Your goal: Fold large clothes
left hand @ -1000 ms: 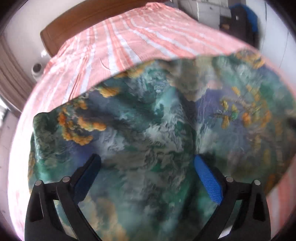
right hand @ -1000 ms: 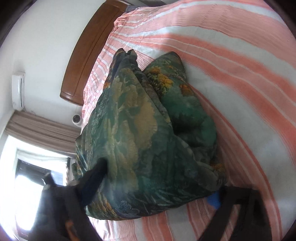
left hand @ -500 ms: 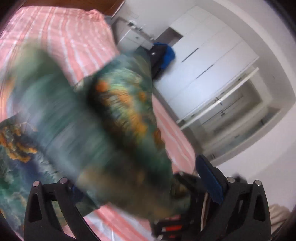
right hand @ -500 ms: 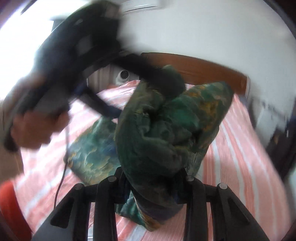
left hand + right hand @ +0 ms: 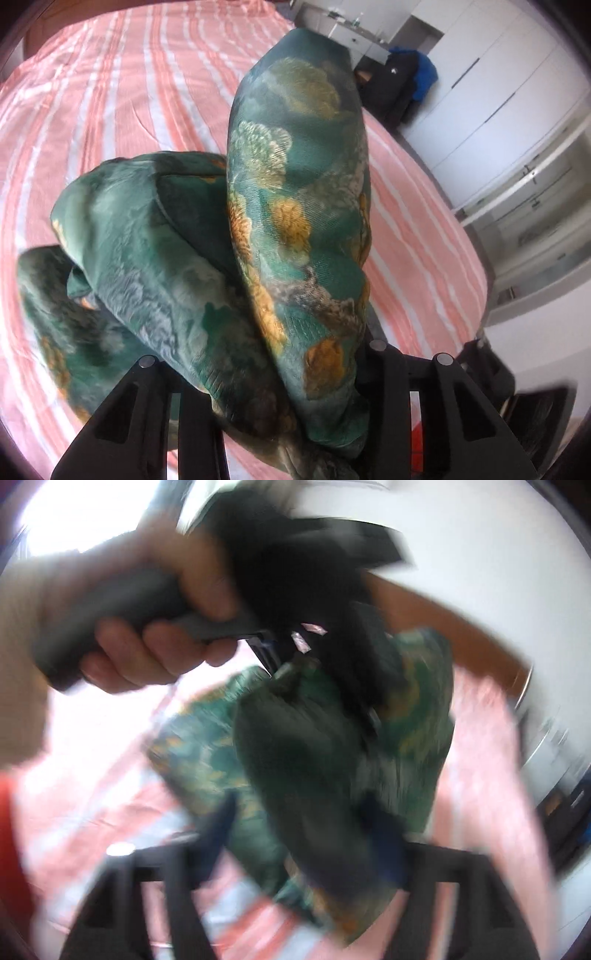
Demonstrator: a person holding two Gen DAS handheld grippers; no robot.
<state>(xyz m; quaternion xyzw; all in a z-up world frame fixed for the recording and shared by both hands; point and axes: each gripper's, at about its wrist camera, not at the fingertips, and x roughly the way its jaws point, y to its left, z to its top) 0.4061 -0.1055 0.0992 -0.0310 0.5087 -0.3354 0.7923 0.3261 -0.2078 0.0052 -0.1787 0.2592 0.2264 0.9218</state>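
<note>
Holding up the dark green, gold-flowered silky garment (image 5: 295, 229) over the pink-striped bed (image 5: 122, 92) | left claw (image 5: 280, 398) just clamped onto a bunched fold | right claw (image 5: 299, 834) just spread, cloth between but not pinched | you'd better regrab a clean corner, then pull taut before laying flat

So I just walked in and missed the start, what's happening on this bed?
A person is folding a large green floral garment over a pink striped bed with a handheld tool in each hand. The left tool is clamped on a bunch of the cloth, holding it up. The right tool, blurred, has just been opening, the fabric between its fingers.
</note>
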